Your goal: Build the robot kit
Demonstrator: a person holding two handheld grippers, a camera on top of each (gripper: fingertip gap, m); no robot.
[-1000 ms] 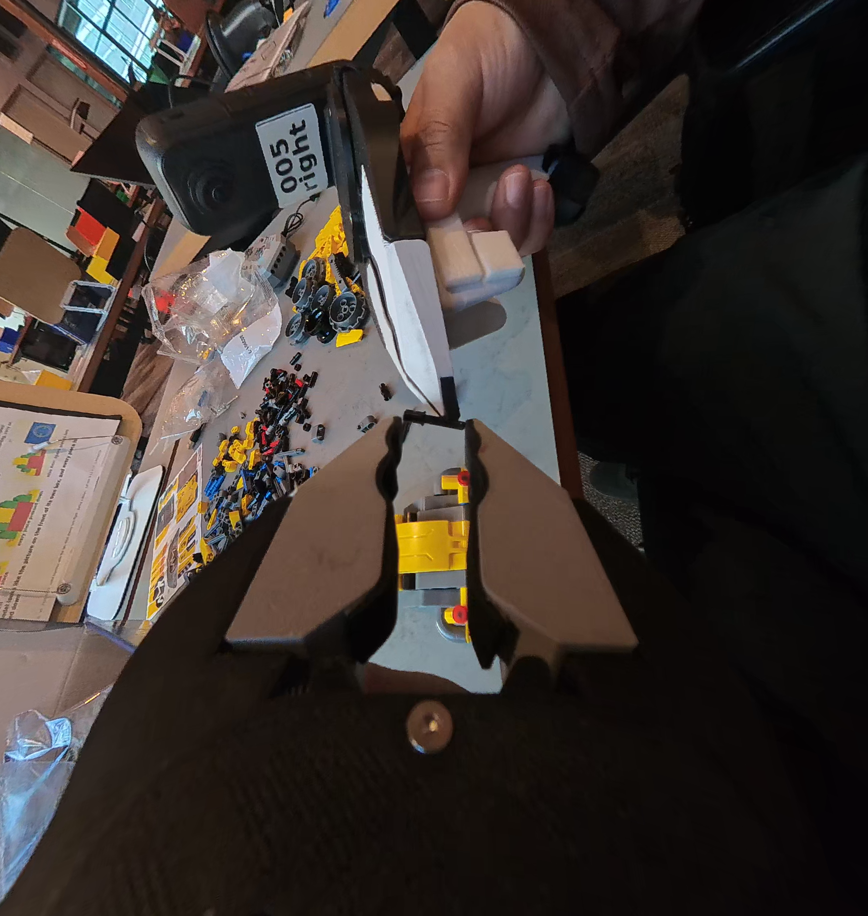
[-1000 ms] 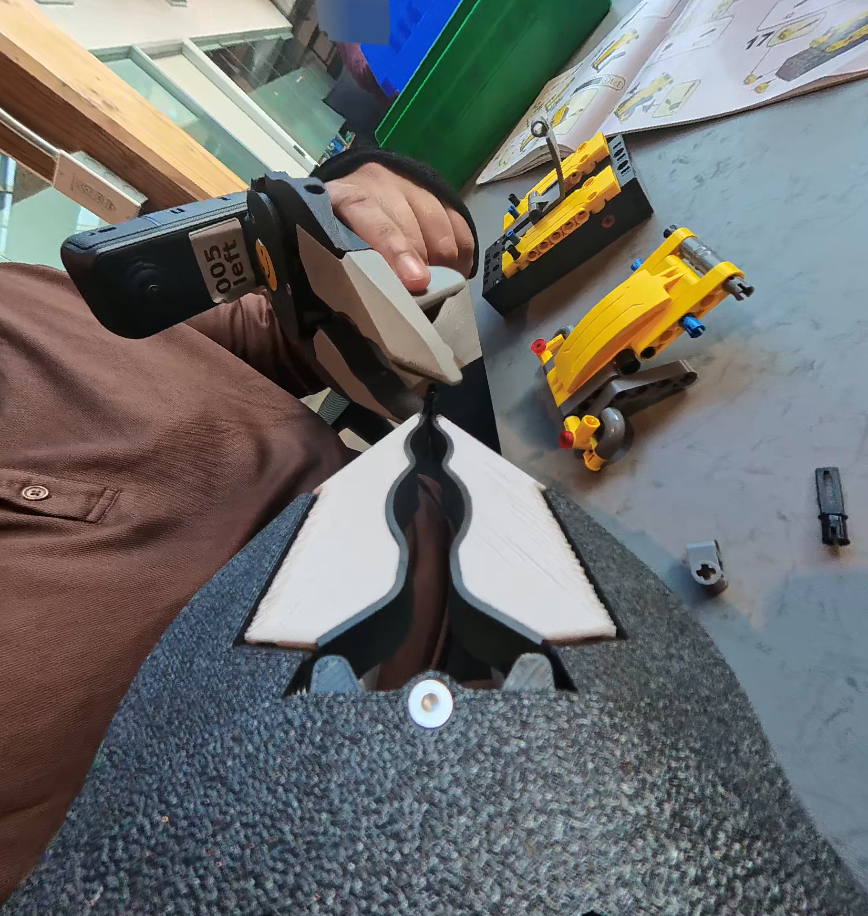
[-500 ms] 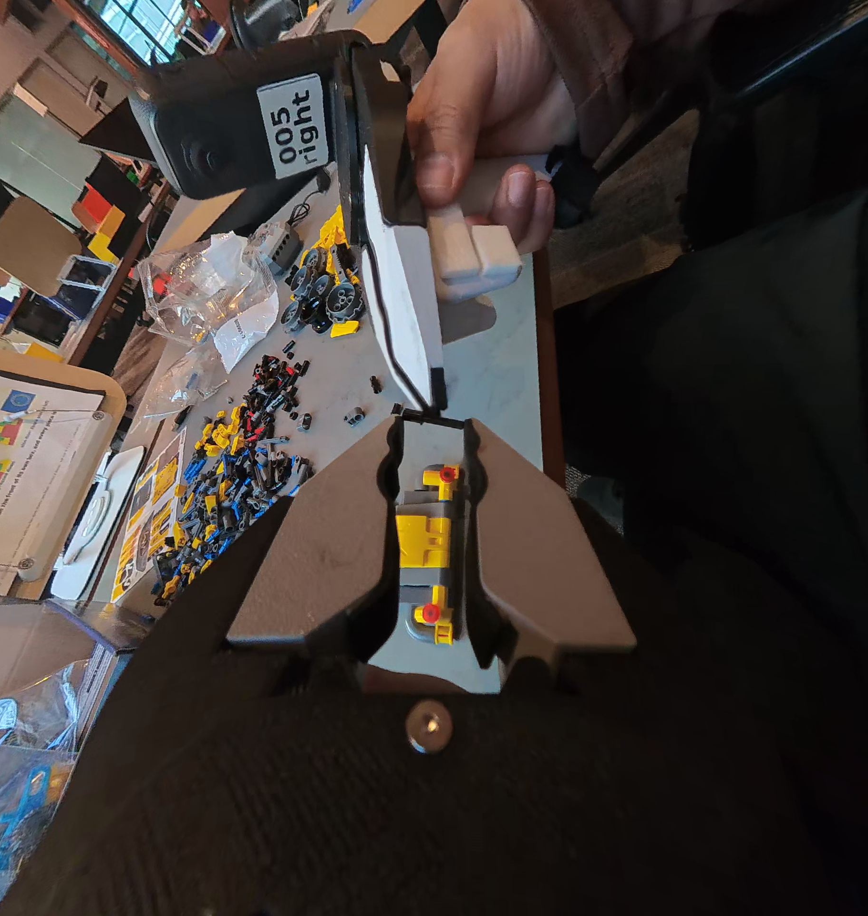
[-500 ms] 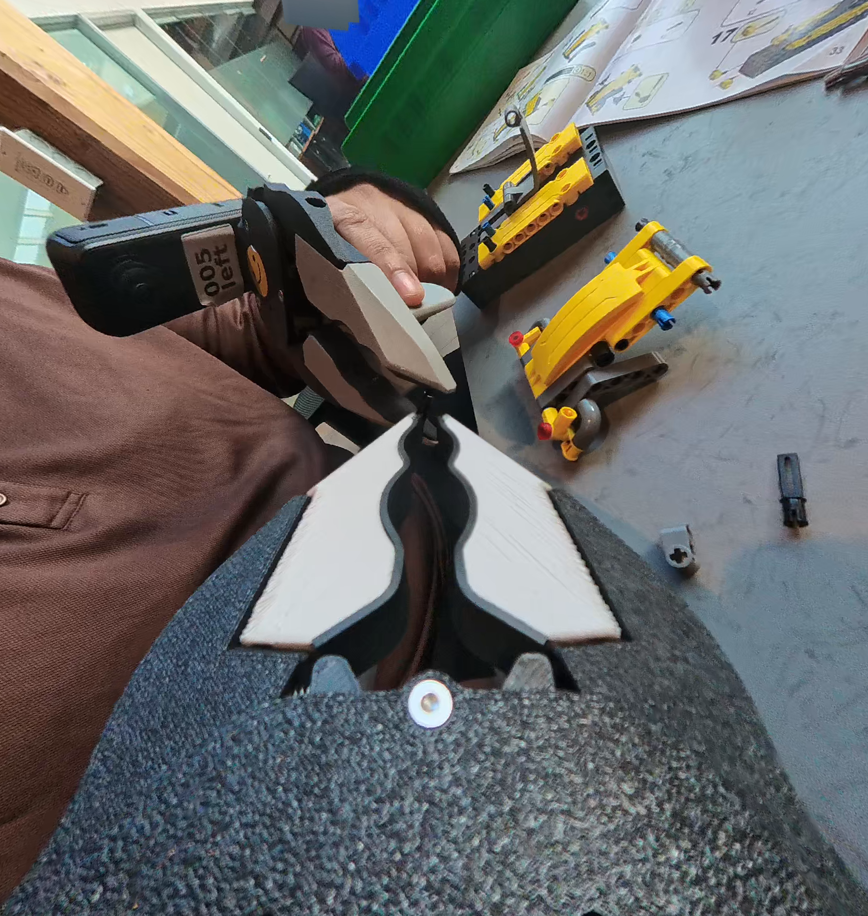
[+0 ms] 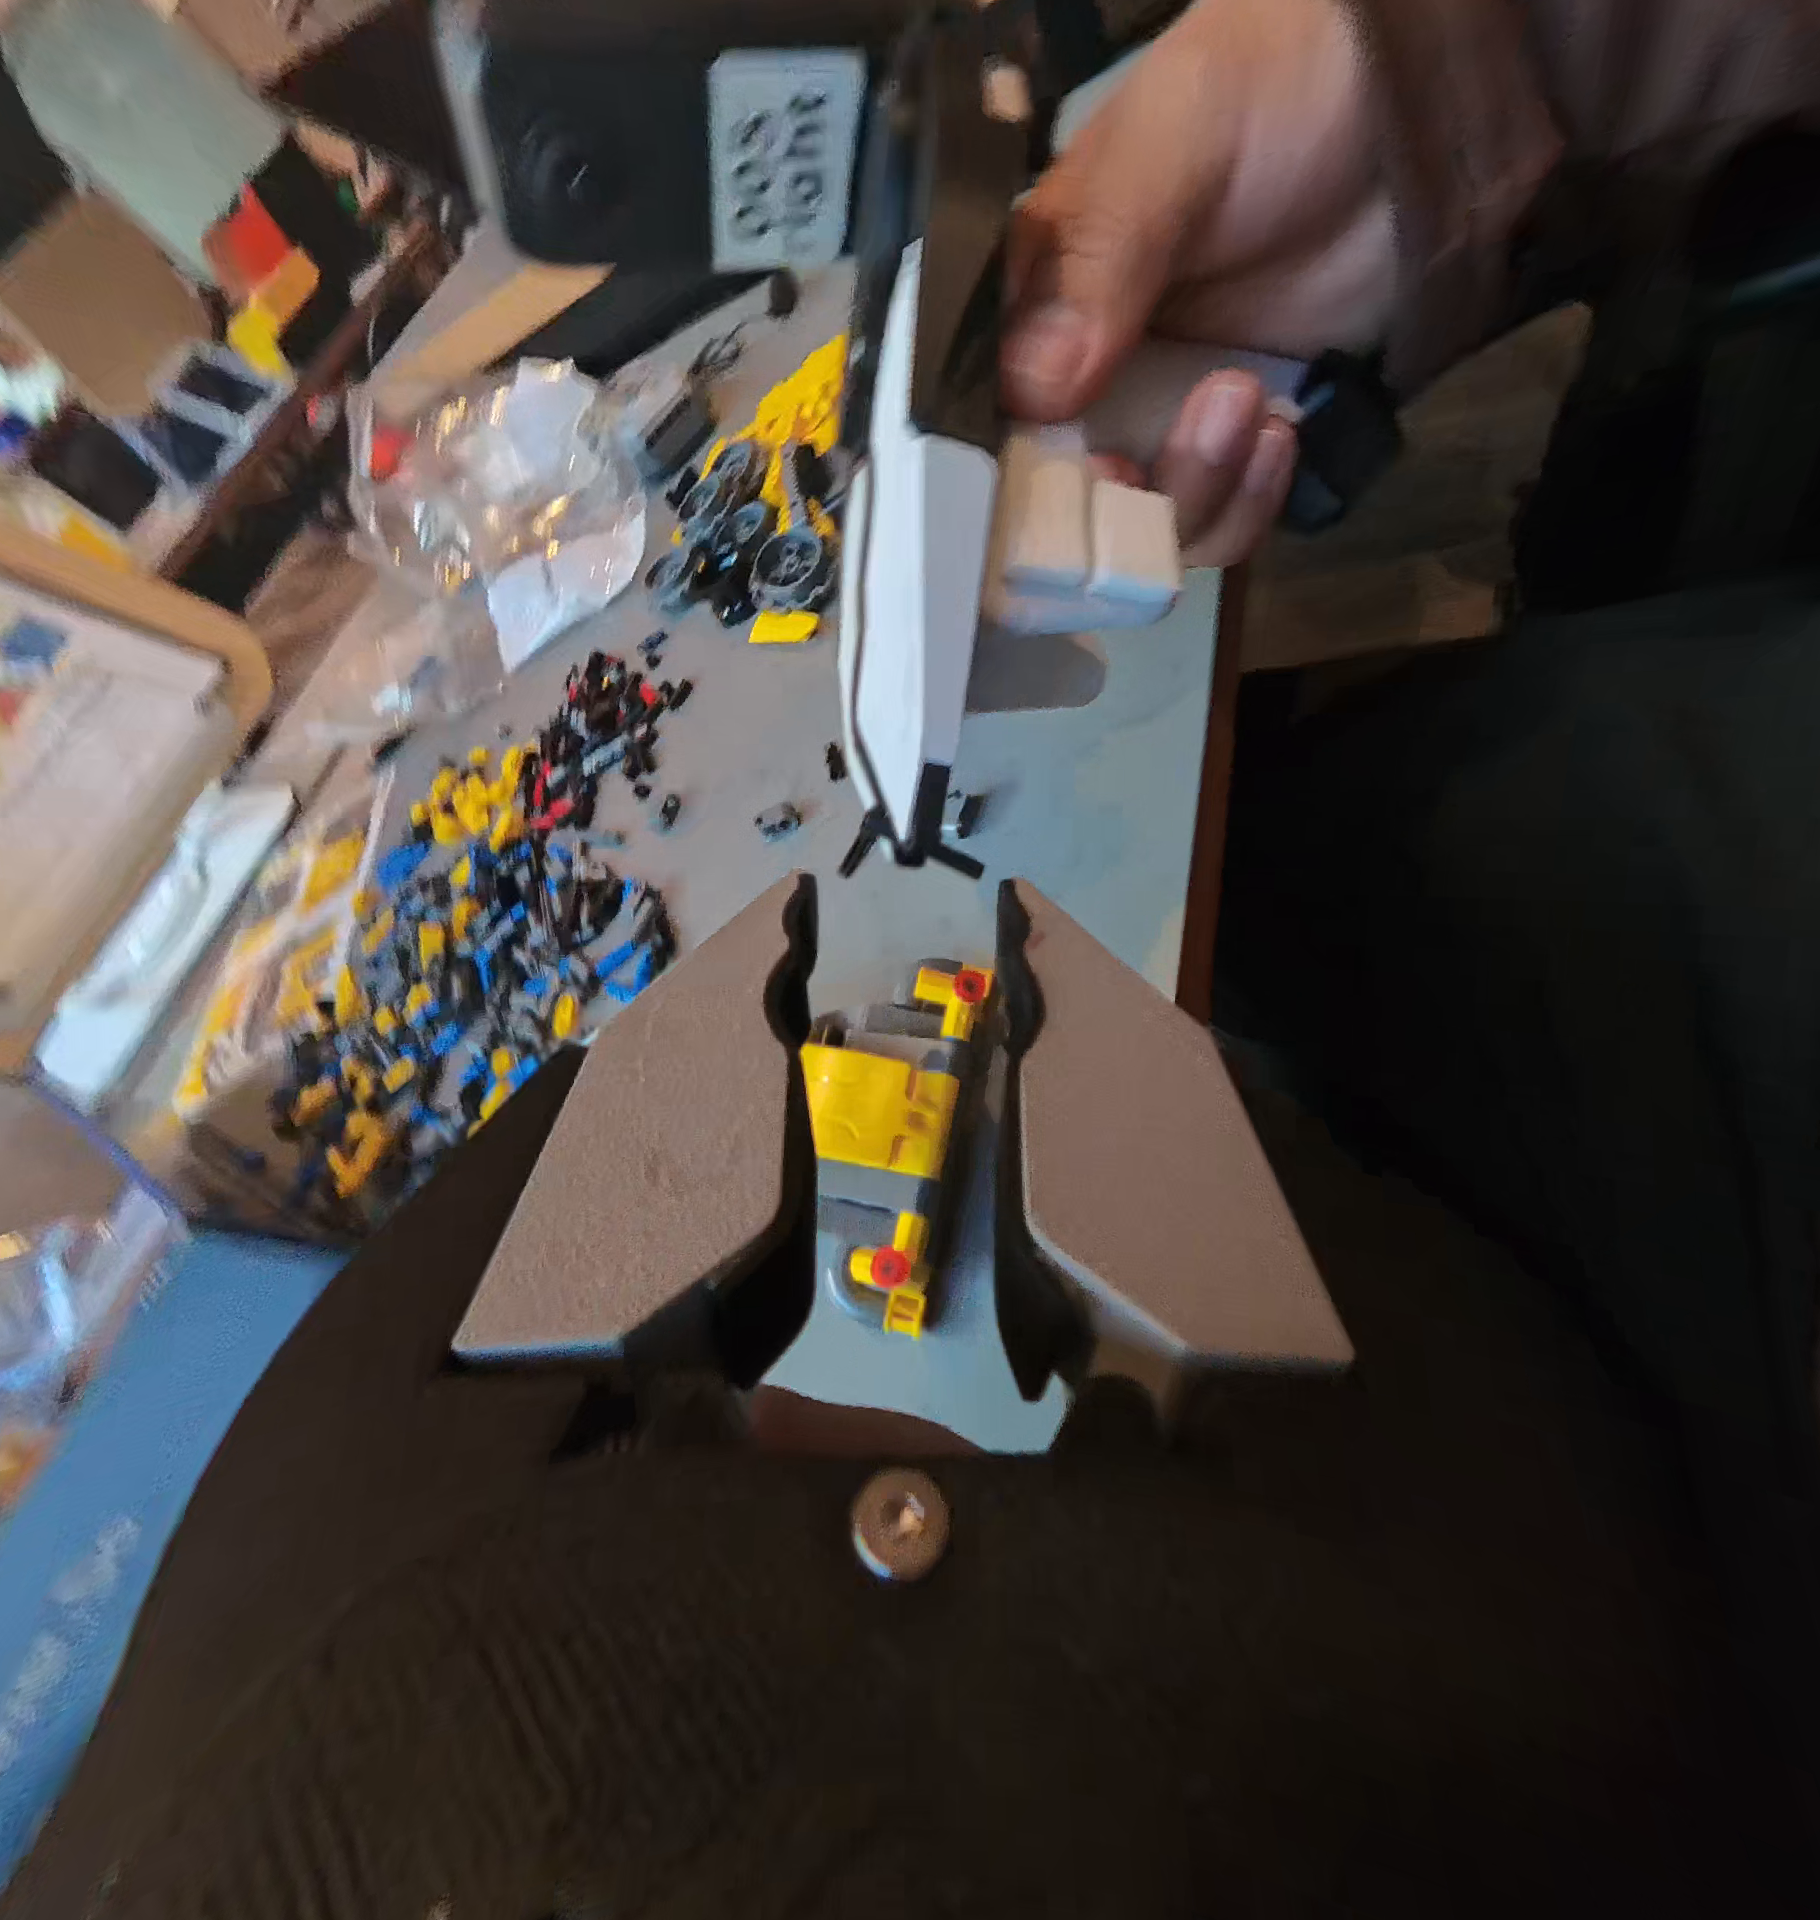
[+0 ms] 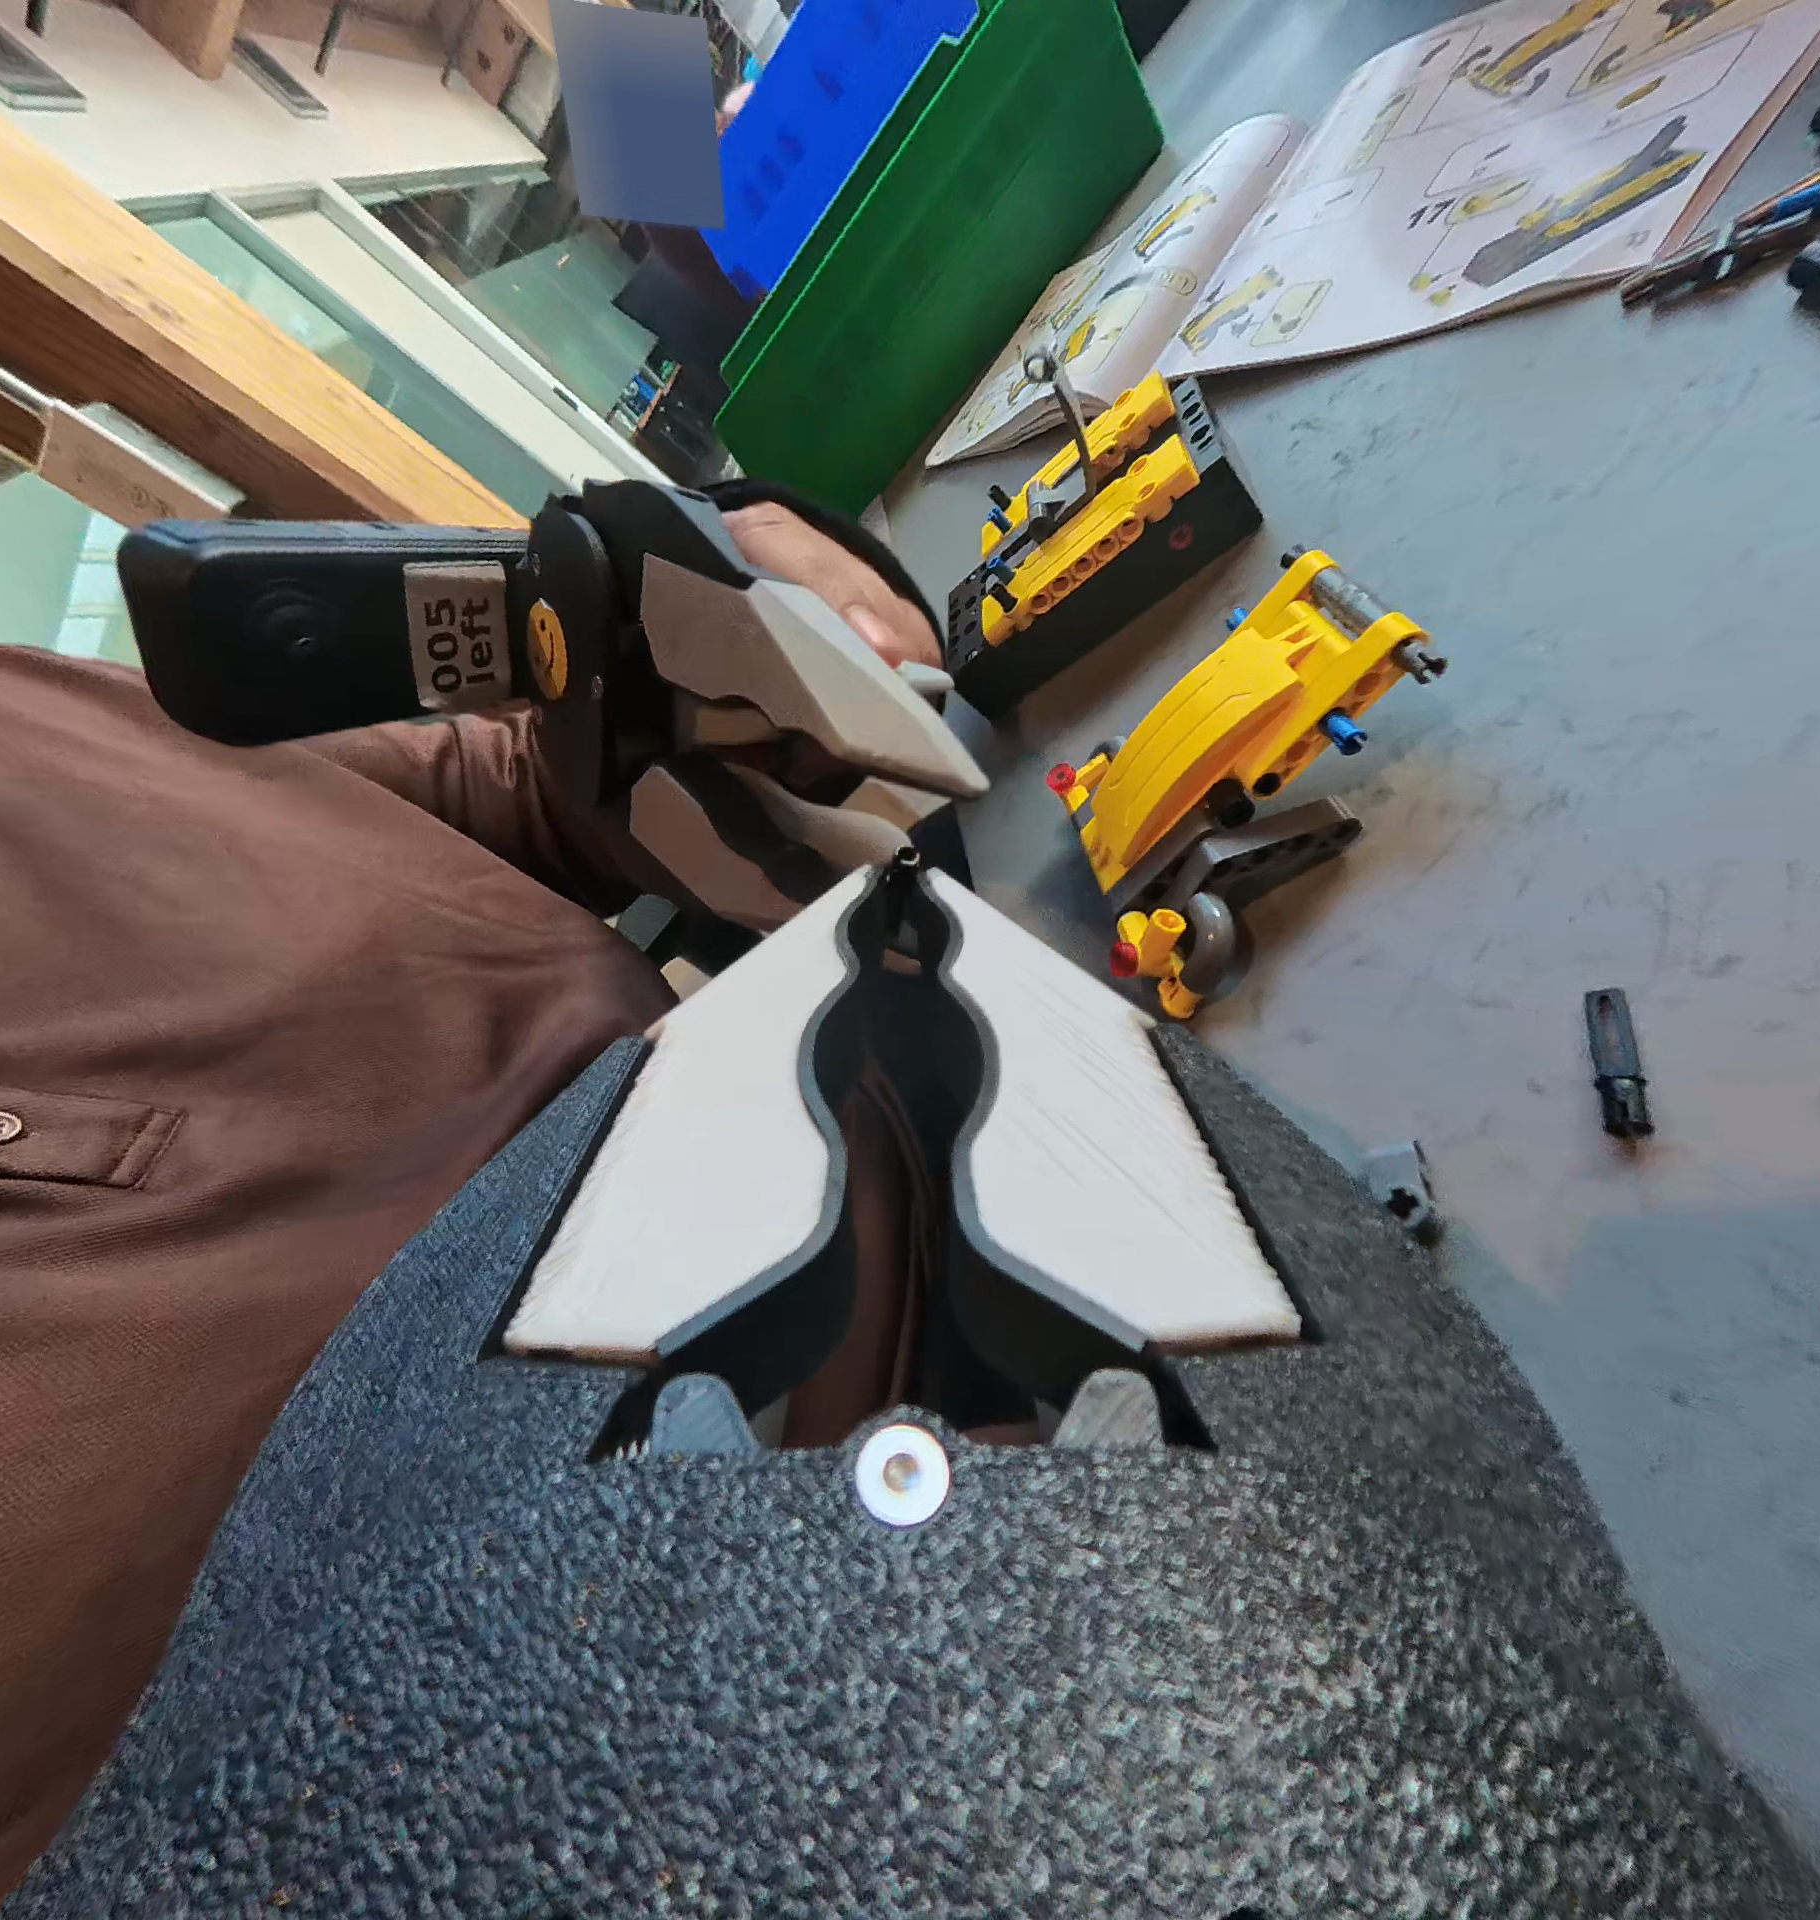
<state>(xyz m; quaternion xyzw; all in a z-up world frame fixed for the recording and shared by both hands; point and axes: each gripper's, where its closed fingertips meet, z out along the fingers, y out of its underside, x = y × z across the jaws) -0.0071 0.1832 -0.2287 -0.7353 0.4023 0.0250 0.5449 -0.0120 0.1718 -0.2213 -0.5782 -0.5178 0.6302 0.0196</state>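
My right gripper (image 6: 898, 885) has white fingers and is shut on a small black pin (image 6: 898, 871) that sticks out past its tips. In the left wrist view the same gripper (image 5: 908, 821) hangs tip-down with the pin (image 5: 916, 850) just beyond my left fingertips. My left gripper (image 5: 901, 896) has grey fingers, is open and holds nothing. A yellow and grey brick model (image 5: 890, 1122) lies on the table below its gap. In the right wrist view the left gripper (image 6: 942, 810) sits close to the pin, with the model (image 6: 1228, 748) to the right.
A black and yellow beam assembly (image 6: 1093, 530), an open instruction booklet (image 6: 1405, 187) and a green bin (image 6: 937, 239) lie beyond. A loose black pin (image 6: 1618, 1060) and grey connector (image 6: 1399, 1184) lie nearby. Loose pieces (image 5: 470, 935), wheels (image 5: 750, 540) and plastic bags (image 5: 511, 478) cover the table's left side. The grippers are tip to tip, or close to it.
The black pin was at my left fingertips. The left jaws have widened a little and let it go. My right gripper now holds it slightly away from the left tips.
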